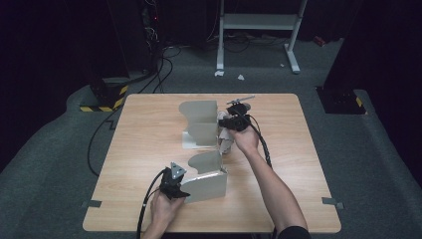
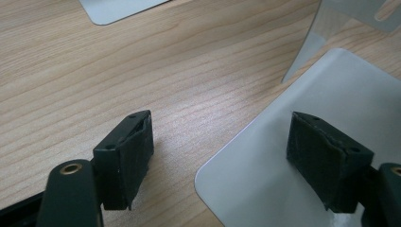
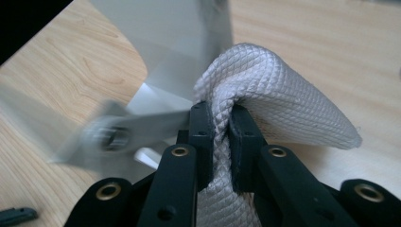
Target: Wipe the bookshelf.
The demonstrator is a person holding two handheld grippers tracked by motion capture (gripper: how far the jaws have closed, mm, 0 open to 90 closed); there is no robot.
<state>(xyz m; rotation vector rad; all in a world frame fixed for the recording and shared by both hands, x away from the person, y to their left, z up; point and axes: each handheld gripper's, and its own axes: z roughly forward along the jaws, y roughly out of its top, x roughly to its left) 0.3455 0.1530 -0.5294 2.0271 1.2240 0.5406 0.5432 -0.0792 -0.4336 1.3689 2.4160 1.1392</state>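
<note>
Two grey bent metal plates stand on the wooden table [image 1: 149, 129]: a far one [image 1: 199, 124] and a near one [image 1: 209, 181]. My right gripper [image 1: 234, 122] is beside the far plate's right edge, shut on a white quilted cloth [image 1: 226, 143] that hangs below it. In the right gripper view the cloth [image 3: 283, 99] bulges out above the shut gripper [image 3: 221, 111], and the plate [image 3: 161, 42] is blurred behind it. My left gripper [image 1: 174, 185] is at the near plate's left end. It [image 2: 222, 161] is open, one pad [image 2: 125, 161] over wood, the other over the plate's base [image 2: 283, 142].
A white metal stand [image 1: 259, 22] and black cables [image 1: 159, 69] are on the grey floor behind the table. A yellow-and-black striped base [image 1: 107, 99] sits off the table's far left corner. A small dark object [image 3: 16, 215] lies on the wood.
</note>
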